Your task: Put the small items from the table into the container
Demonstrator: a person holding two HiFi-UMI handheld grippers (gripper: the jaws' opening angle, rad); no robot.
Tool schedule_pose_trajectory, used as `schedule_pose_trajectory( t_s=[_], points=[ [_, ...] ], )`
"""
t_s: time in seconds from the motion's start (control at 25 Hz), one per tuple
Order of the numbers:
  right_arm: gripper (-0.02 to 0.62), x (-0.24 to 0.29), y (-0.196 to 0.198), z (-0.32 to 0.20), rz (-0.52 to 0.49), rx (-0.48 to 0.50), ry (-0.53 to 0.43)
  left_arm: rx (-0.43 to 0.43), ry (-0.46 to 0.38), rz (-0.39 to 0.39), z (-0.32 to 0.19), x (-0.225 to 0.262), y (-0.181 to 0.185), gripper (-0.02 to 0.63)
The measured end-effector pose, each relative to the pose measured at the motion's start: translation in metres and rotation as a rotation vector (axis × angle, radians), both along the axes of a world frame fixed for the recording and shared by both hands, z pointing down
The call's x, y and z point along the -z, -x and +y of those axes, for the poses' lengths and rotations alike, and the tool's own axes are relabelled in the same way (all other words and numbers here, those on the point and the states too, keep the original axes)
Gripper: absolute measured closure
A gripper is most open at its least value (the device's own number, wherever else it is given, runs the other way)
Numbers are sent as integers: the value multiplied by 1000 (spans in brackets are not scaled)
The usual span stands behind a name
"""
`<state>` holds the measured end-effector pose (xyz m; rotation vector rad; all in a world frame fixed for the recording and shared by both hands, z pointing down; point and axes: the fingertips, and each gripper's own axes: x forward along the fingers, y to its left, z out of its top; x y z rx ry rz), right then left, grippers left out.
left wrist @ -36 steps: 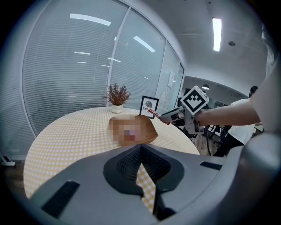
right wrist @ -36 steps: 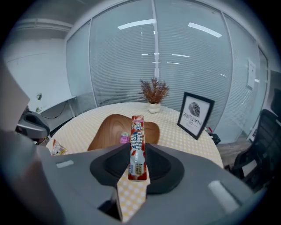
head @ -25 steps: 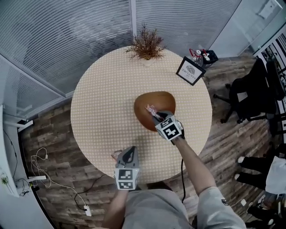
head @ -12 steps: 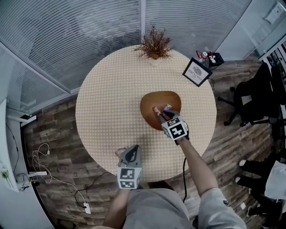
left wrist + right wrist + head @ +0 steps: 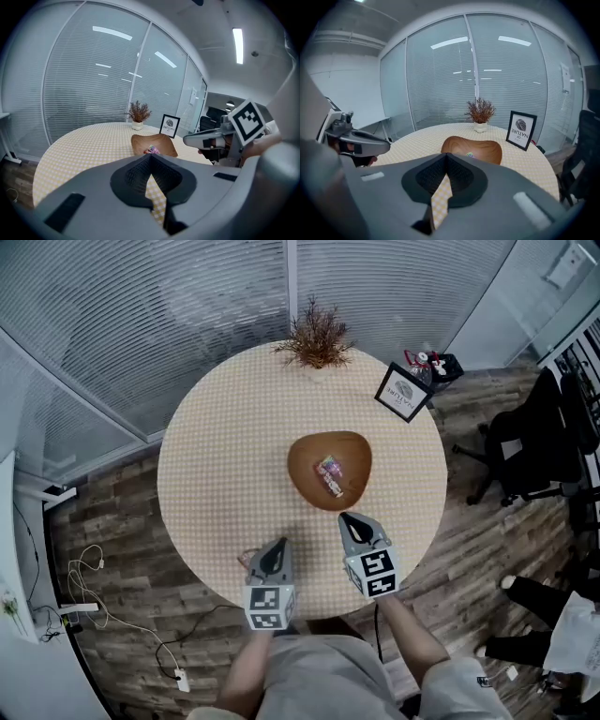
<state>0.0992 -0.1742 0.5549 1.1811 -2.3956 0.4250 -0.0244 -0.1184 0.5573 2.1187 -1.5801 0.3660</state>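
Start with the round bench in cream checked cloth (image 5: pixel 216 456). Carries, near its middle, a brown wooden bowl of rounded-triangle shape (image 5: pixel 305 474).

Note the left gripper (image 5: pixel 278 545) and the right gripper (image 5: pixel 349 518) side by side over the near edge, both apart from the bowl. Read both pairs of jaws as closed with tips together, gripping nothing; only cloth shows past them.

Locate a dried brown plant in a white pot (image 5: pixel 317 338) at the far edge, and a black-framed white sign (image 5: pixel 403 391) to its right.

Find the small wrapped items, pink and multicoloured (image 5: pixel 329 474), lying together inside the bowl. See no loose item on the bare cloth; cannot tell what lies beneath the grippers.

Judge the task at or near completion.

Guard against two faults:
- Overlooking an item hidden under the grippers at the near edge.
- Clipping the bowl rim with closed jaws on any return reach, which would likely slide the bowl or spill its contents.
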Motion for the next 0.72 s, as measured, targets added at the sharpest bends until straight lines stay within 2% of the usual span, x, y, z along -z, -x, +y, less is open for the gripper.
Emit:
schedule_pose_trajectory(
  t_s=[0.44, 0.72],
  points=[
    [594, -19, 32, 71, -35, 10, 62, 23, -8, -31, 12, 2, 8, 601],
    [594, -16, 64, 91, -43, 16, 60, 8, 24, -2, 27, 0, 39, 601]
  ],
)
